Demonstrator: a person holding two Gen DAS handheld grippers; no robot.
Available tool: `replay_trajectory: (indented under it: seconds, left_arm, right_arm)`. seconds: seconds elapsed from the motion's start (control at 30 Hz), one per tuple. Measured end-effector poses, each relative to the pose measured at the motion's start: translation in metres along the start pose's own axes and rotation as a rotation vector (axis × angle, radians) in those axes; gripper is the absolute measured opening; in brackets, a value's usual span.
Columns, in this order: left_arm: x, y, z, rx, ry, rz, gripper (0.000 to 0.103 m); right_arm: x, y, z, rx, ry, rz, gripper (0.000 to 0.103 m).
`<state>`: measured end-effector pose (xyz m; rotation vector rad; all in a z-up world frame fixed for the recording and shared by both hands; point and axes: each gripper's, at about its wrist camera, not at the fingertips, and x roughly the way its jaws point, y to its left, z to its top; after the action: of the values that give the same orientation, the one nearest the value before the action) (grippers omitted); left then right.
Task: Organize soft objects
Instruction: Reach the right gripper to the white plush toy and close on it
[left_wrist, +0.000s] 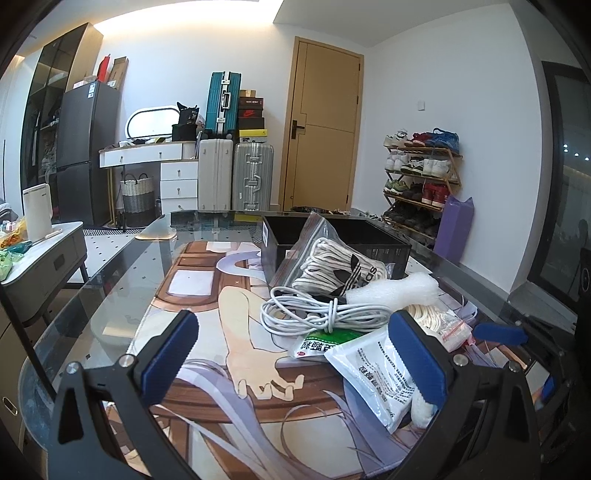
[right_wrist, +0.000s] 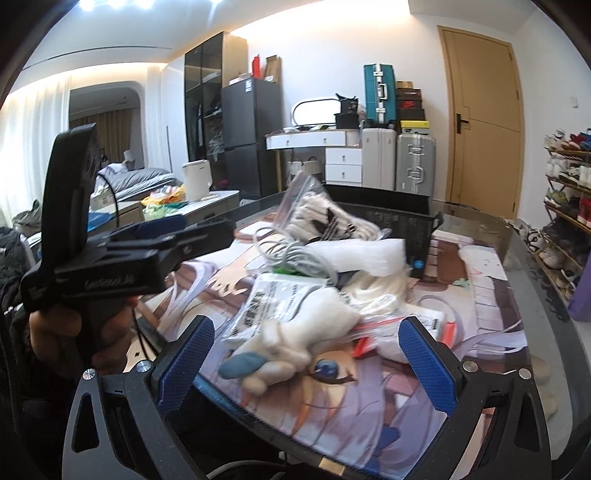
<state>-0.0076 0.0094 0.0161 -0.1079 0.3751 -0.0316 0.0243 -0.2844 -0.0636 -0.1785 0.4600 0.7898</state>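
The left claw (left_wrist: 295, 350) is spread wide and empty, hovering over bare printed desk mat (left_wrist: 207, 332) at the left of the pile. Just right of it lies the coiled white cable (left_wrist: 317, 314), loosely knotted in the middle; beyond that leans the zip bag of white laces (left_wrist: 332, 254), propped against the black bin (left_wrist: 369, 236) at the far side of the desk (left_wrist: 122, 258). A white foam roll (left_wrist: 391, 291) lies across the pile to the right, with white printed pouches (left_wrist: 373, 369) nearer, one partly under the left claw's right finger.

The right claw (right_wrist: 306, 354) is likewise spread and holds nothing. Between its fingers, low on the mat, lies the white plush toy (right_wrist: 291, 343) with a blue-grey tip, resting partly on a pouch and a red-sealed zip bag (right_wrist: 406, 325).

The step in hand looks like a first pick, probably the plush. To do it well, lower the right claw until the pads straddle the plush's thick middle, not a limb, and close firmly since it will compress. Lift straight up so the slippery pouches beneath are not dragged, then carry it to the bin. Keep the left claw clear of the cable loops.
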Motion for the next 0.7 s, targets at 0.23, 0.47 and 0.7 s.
replay_trajectory:
  seconds: [0.23, 0.47, 0.7]
  left_arm:
    - [0.001, -0.001, 0.001, 0.005, 0.002, -0.002, 0.103]
    - [0.000, -0.001, 0.000, 0.008, -0.001, -0.004, 0.103]
    - [-0.001, -0.001, -0.001, 0.002, -0.002, 0.000, 0.103]
  right_arm:
    - [0.016, 0.009, -0.007, -0.025, 0.075, 0.041, 0.080]
    - [0.029, 0.014, -0.010, -0.025, 0.117, 0.049, 0.067]
    - [0.029, 0.014, -0.010, -0.018, 0.114, 0.054, 0.049]
